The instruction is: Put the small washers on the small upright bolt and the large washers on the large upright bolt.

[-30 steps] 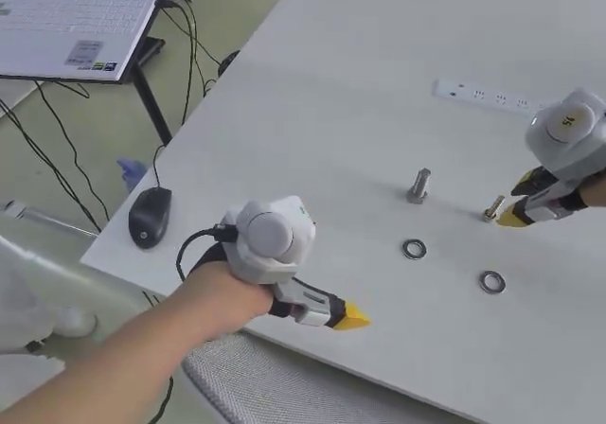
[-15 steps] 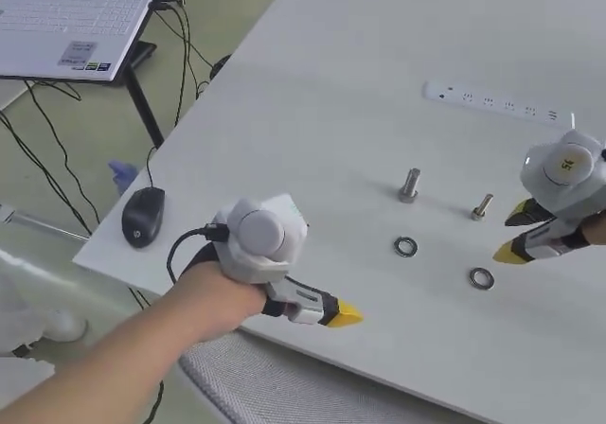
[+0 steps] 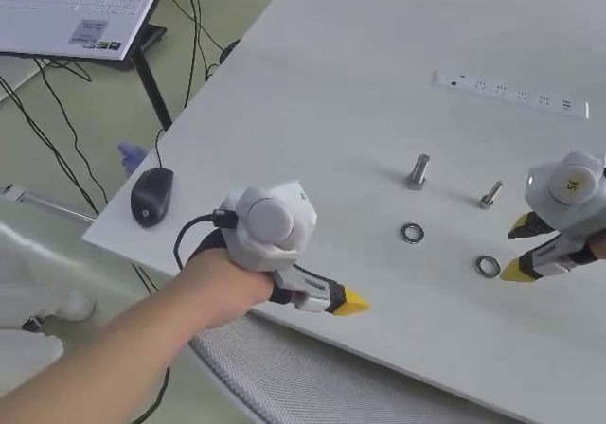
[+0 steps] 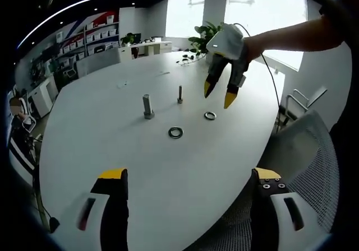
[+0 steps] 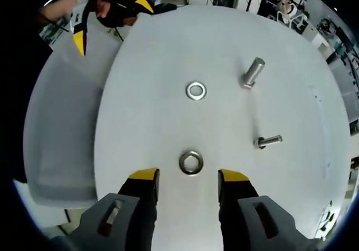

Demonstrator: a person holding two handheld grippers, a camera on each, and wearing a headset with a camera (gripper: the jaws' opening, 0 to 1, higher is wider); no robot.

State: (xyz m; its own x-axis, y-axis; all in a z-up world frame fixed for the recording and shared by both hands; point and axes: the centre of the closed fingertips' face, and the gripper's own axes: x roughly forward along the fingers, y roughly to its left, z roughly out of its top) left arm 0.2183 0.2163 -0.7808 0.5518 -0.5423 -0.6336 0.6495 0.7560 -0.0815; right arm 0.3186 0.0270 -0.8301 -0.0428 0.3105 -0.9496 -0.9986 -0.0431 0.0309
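Since each washer was a thin, flat steel ring lying flush on the smooth white table (image 3: 312,112), I judged it light, rigid and slippery. It should be in no danger of damage, but awkward to lift because little edge stands proud of the surface. Best hold: pinch across the outer rim, one fingertip on each side, low against the table. A skewed pinch would likely flick the ring away.

Right gripper (image 5: 189,176): jaws moderately apart, holding nothing. The near washer (image 5: 191,162) lay just ahead of its tips, centred in the gap and touching neither jaw. In the left gripper view the tips appeared to hang above the ring rather than rest on the table. The opening was somewhat wider than the ring, so I judged no further opening was needed, only a descent and a close.

Second washer (image 5: 196,90) lay farther ahead of the same gripper, well apart from the first. The small bolt (image 5: 269,141) stood ahead and to the right of the jaws, with the large bolt (image 5: 253,73) beyond it. Both bolts were upright and bare. Which washer was the small one I could not tell with confidence.

Left gripper (image 4: 188,177): jaws wide apart, empty, touching nothing, held over the table's near edge. Both washers and both bolts lay well ahead of it.
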